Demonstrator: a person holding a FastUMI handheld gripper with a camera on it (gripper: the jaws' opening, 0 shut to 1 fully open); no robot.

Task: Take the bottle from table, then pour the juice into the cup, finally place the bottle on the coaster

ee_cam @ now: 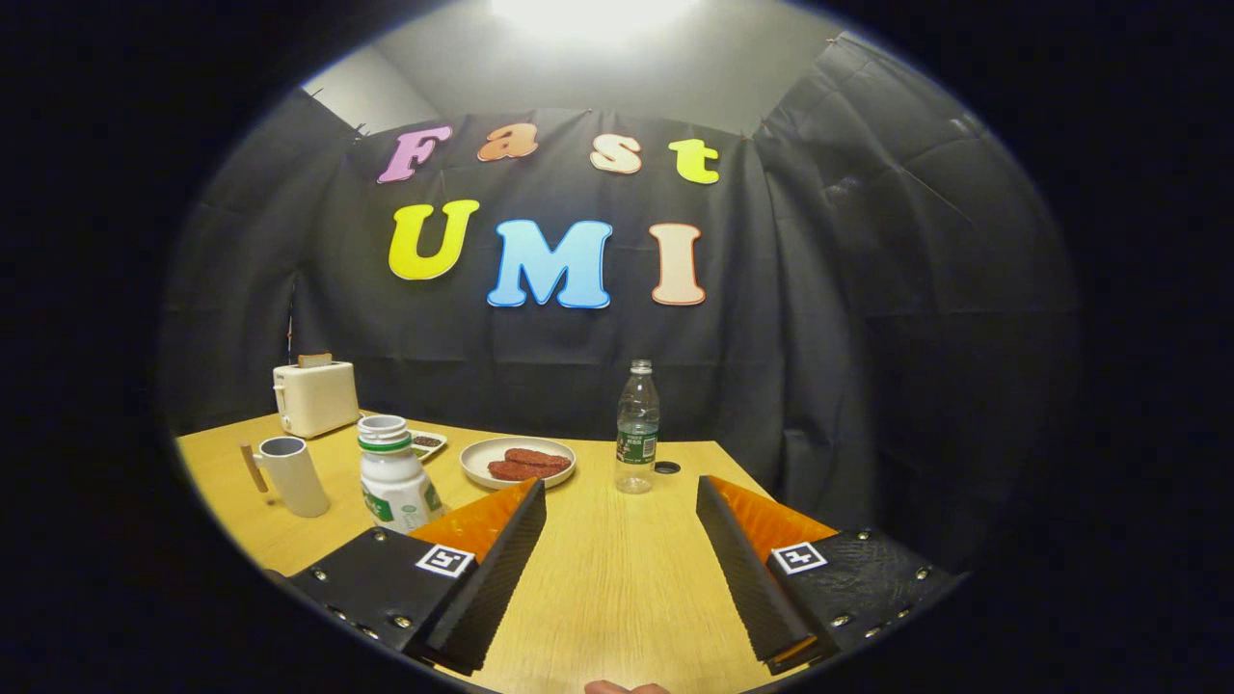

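Jaws: the gripper has its jaws spread wide above the counter, nothing between them but bare wood.
Bottle: a clear water bottle stands upright beyond the jaws, near the counter's far edge, well apart from both fingers.
Dark disc: a small round dark spot lies just beside the bottle's base; whether it is the coaster I cannot tell.
Cup: a white mug with a wooden handle stands toward the counter's left edge.
White jar: a green-labelled jar stands just behind the left finger.
Plate: a plate with two reddish pieces sits between jar and bottle.
Toaster: a white toaster occupies the far left corner.
Small dish: a dish lies beside the jar.
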